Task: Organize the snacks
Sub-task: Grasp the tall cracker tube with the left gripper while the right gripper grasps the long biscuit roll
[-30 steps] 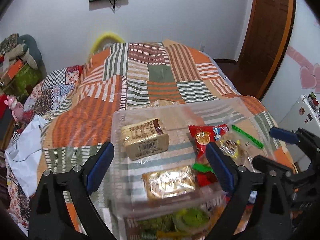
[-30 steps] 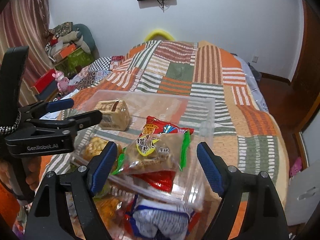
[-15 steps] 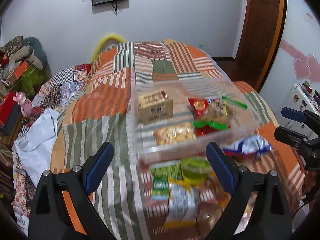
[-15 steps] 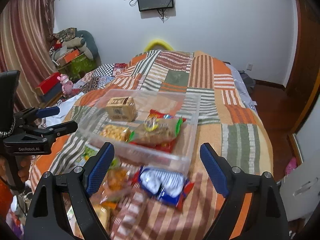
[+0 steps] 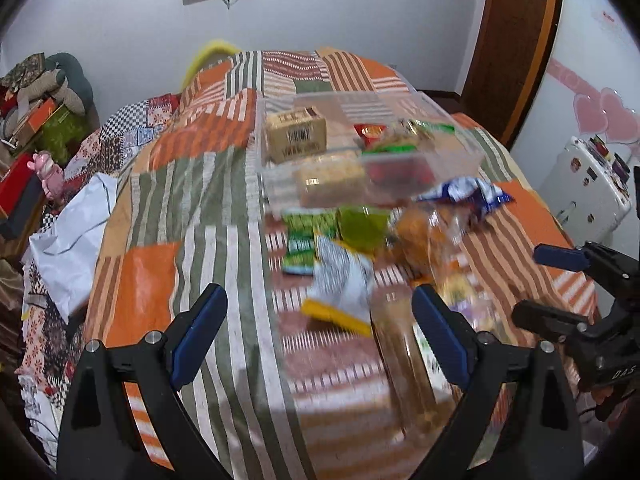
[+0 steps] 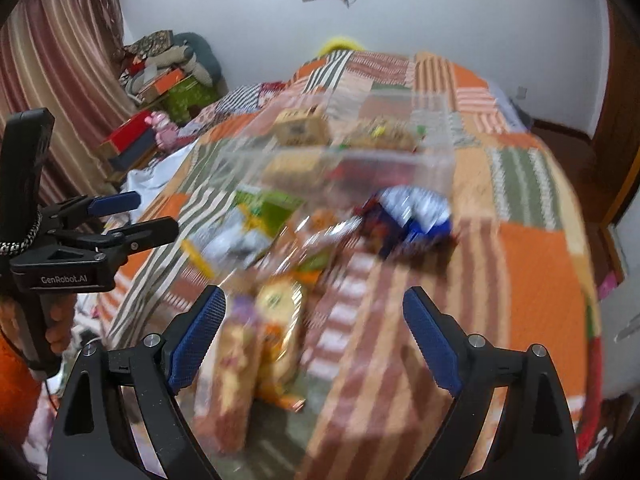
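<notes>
Above a patchwork bedspread (image 5: 160,200), the left gripper (image 5: 320,328) and right gripper (image 6: 314,326) hover side by side, jaws spread and empty. Ahead lies one clear container (image 5: 448,148) holding four snacks, with blurred loose packets (image 5: 340,276) scattered just before it.

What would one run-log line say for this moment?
left gripper: open, empty | right gripper: open, empty | clear bin: holds snacks | loose packets: on bedspread
</notes>
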The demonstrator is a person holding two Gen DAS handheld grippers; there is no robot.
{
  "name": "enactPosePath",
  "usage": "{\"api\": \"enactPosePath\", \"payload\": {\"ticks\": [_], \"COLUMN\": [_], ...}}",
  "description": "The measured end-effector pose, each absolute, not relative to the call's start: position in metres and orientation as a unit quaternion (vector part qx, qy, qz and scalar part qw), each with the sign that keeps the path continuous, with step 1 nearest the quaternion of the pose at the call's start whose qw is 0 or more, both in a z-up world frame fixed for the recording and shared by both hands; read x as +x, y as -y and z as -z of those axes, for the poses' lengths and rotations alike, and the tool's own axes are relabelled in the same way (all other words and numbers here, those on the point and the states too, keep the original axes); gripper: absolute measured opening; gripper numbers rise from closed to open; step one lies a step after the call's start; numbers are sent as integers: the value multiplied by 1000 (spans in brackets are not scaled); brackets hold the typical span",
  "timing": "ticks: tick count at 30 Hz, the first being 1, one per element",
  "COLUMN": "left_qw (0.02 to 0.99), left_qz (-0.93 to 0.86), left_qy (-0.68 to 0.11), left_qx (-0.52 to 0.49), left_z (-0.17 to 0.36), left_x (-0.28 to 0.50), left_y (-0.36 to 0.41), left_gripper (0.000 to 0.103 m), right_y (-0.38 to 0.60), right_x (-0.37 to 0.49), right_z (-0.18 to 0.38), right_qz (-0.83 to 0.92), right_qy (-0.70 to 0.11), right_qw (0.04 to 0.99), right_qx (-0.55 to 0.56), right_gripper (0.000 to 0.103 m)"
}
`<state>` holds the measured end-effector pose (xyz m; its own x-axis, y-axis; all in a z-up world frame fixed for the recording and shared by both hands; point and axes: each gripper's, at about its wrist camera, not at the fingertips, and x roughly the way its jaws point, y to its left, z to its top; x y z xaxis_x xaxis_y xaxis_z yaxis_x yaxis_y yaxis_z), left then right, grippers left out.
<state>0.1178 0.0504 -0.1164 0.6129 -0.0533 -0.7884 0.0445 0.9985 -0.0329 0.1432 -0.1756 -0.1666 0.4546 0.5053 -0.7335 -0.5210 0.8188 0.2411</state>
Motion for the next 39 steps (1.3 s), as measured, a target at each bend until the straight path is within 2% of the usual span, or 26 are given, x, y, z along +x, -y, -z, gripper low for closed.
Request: {"api": "enactPosePath", "payload": {"ticks": [16,27,31,34,36,38,39], "left_qw": [885,874,870,864,868,872,873], "left_qz": [40,76,81,81,72,72,74], "left_qy": [-462,-479,-486,-497,-490,-484,-482], "left_qx": [-35,-27,-19,-22,-17,-16,-17], "left_z": [141,160,171,181,184,184,183], "left_x": [76,88,94,101,101,101,101], "left_y": [-45,-5,8,10,11,11,11], "left_gripper": [95,93,82,69,64,48,45], "right_y": [140,194,206,209,211,212,212], "right_x": [124,129,131,130,128,125,125], "right_z": [201,202,200,199,199,200,201], "right_qz": [-308,-282,-271,-263,-264,-269,-271], "right_qy": [-453,-462,-460,-463,-466,-470,-472], "right_qw": [832,839,844,846,844,840,838], "right_qx": [-85,-49,-41,-40,-39,-41,-42], "right_gripper": [86,59,51,50,50,50,50]}}
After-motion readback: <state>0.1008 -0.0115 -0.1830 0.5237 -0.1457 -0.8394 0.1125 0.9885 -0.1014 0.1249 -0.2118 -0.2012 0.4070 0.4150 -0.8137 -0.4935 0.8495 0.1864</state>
